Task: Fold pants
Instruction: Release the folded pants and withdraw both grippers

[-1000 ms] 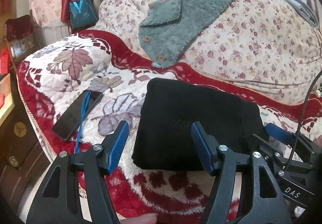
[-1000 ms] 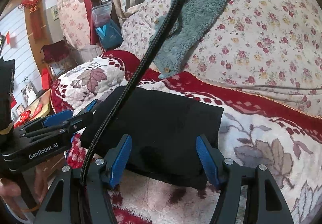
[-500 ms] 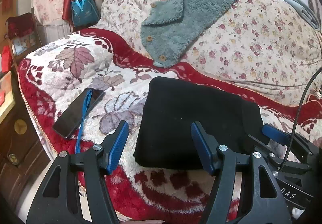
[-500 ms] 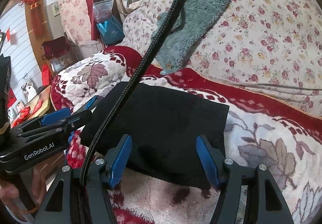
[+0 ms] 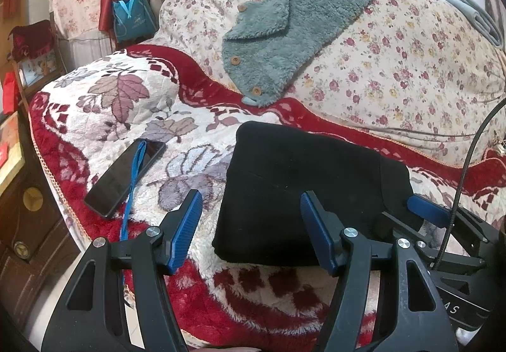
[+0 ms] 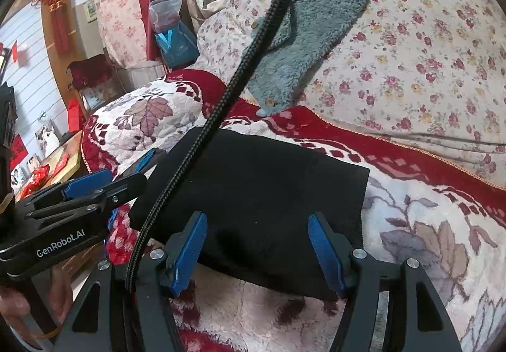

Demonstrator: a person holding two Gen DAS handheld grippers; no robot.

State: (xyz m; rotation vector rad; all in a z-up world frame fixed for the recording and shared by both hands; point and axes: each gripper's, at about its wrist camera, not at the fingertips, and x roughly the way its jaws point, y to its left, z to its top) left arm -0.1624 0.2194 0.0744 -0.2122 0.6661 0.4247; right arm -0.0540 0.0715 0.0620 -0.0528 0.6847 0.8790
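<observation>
Left tool (image 5: 249,228) jaws apart above folded black pants (image 5: 303,194); phone (image 5: 126,175) on blanket (image 5: 104,118).

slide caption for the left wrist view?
Open left gripper hovers over folded black pants on a floral blanket, phone alongside.

Bed w/ red-and-cream leaf blanket (image 5: 126,105). On it: folded black pants (image 5: 300,187) mid, phone (image 5: 125,173) w/ blue strap to their left, floral quilt (image 5: 395,67) heaped behind.
</observation>
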